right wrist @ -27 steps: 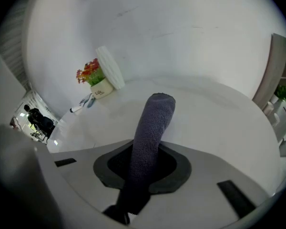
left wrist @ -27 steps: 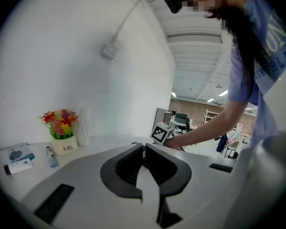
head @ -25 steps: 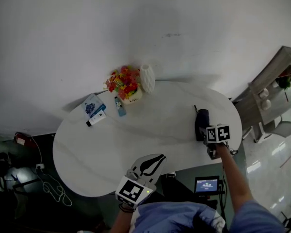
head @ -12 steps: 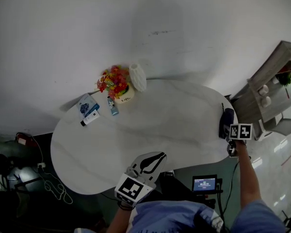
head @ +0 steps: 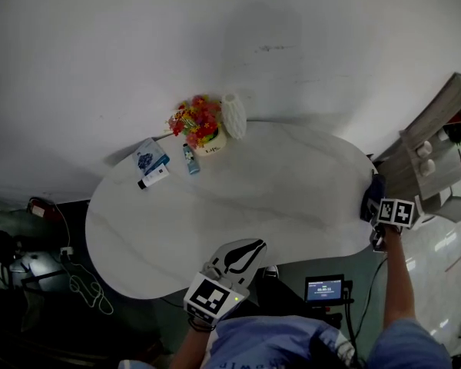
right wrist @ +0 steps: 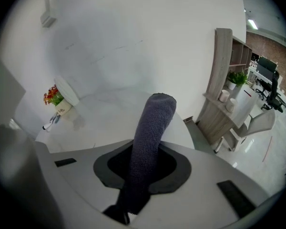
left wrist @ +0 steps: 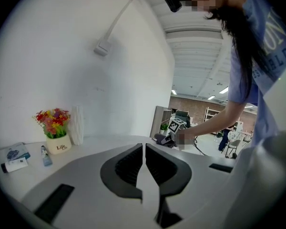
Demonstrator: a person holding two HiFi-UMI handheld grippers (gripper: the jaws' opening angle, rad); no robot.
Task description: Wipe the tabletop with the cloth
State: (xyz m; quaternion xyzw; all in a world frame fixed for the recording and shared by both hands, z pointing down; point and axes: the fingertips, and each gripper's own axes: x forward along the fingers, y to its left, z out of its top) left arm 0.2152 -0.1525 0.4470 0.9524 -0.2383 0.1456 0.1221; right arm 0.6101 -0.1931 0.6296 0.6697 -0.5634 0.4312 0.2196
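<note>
Cloth [right wrist: 151, 128] clamped in right tool [head: 376, 205], now way over at desk's [head: 238, 206] right edge vs 1s ago; left tool [left wrist: 143, 149] closed, empty.

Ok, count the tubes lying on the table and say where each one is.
2. A blue tube lies beside the flower pot; a white tube lies by the blue box. None seem hidden.
</note>
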